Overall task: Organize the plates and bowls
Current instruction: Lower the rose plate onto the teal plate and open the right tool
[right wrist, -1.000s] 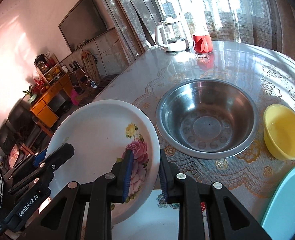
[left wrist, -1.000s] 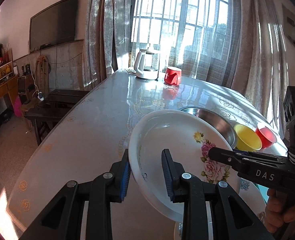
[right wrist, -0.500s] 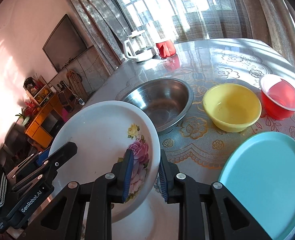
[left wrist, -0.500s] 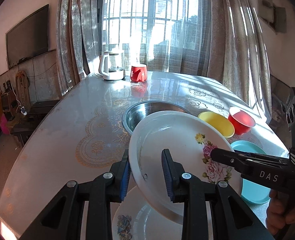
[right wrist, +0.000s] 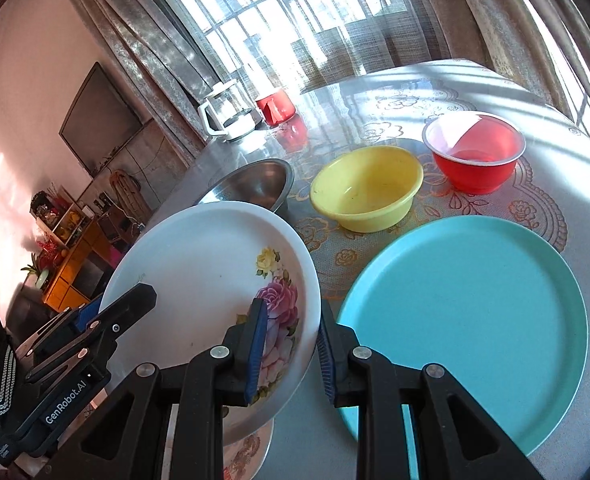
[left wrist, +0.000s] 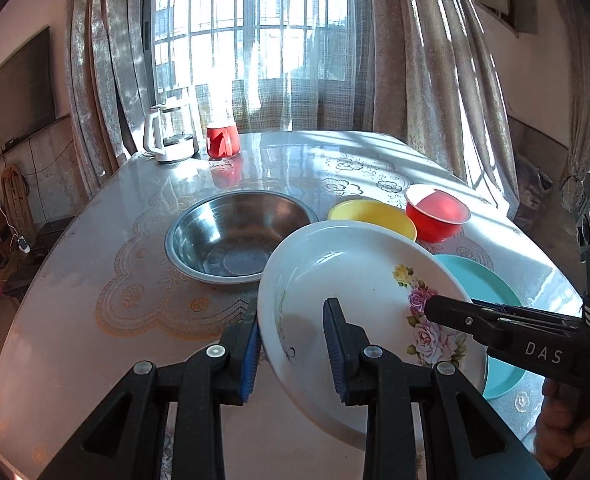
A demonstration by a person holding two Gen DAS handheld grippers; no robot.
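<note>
Held aloft over the bench [left wrist: 95, 248]: floral plate [left wrist: 359, 264], tilted, rim clamped by left gripper [left wrist: 291, 344] and right gripper [right wrist: 289, 344], fingers narrow on opposite edges.

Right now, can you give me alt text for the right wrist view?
Both claws, right and left, grip opposite rims of a white flowered plate held above the table. A teal plate lies beside it, with yellow, red and steel bowls beyond.
</note>
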